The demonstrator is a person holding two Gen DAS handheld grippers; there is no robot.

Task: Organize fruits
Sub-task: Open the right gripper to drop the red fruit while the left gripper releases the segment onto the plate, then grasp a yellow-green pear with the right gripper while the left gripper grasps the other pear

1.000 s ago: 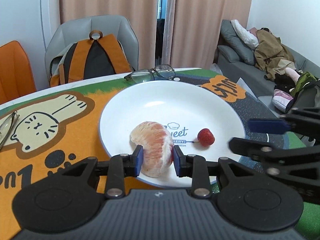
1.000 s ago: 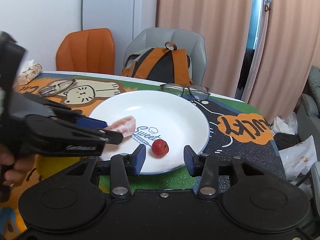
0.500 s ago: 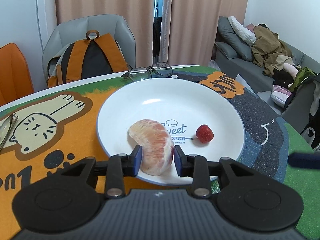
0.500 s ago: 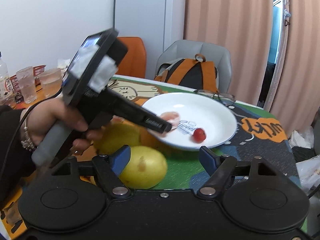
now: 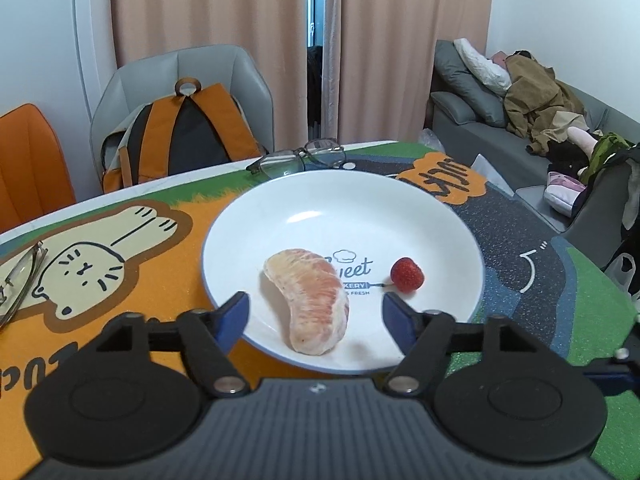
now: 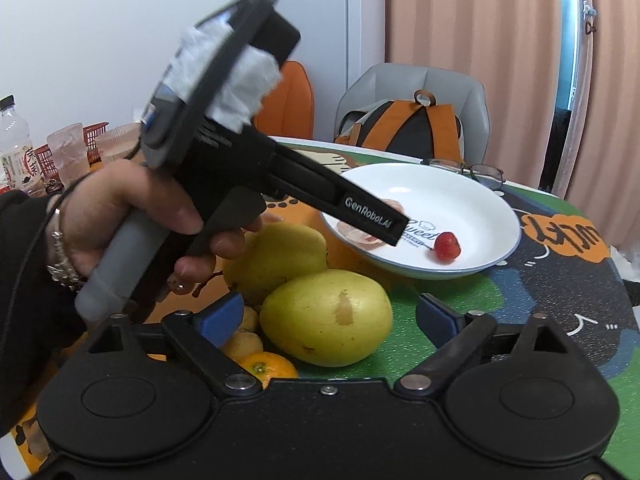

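Observation:
A peeled pink grapefruit piece (image 5: 312, 300) lies on the white plate (image 5: 344, 204), beside a small strawberry (image 5: 407, 274). My left gripper (image 5: 316, 314) straddles the near end of the piece; its jaws are opening and the pads stand clear of it. In the right wrist view, my right gripper (image 6: 328, 318) is opening too, with a yellow-green mango (image 6: 326, 316) between its blue pads, apart from both. A second mango (image 6: 276, 256), a tangerine (image 6: 266, 368) and a small yellow fruit (image 6: 242, 344) lie by it. A hand (image 6: 132, 208) holds the left gripper over the plate (image 6: 472, 196).
Glasses (image 5: 298, 158) lie behind the plate; another pair (image 5: 18, 280) sits at the left edge. An orange backpack (image 5: 180, 136) rests on a grey chair. Cups, a bottle (image 6: 16, 152) and a red basket stand far left. A sofa (image 5: 520, 120) with clothes is at the right.
My left gripper let go of the grapefruit piece, which now lies on the plate. My right gripper drew back from the plate, swung left to the mangoes, and opened wide.

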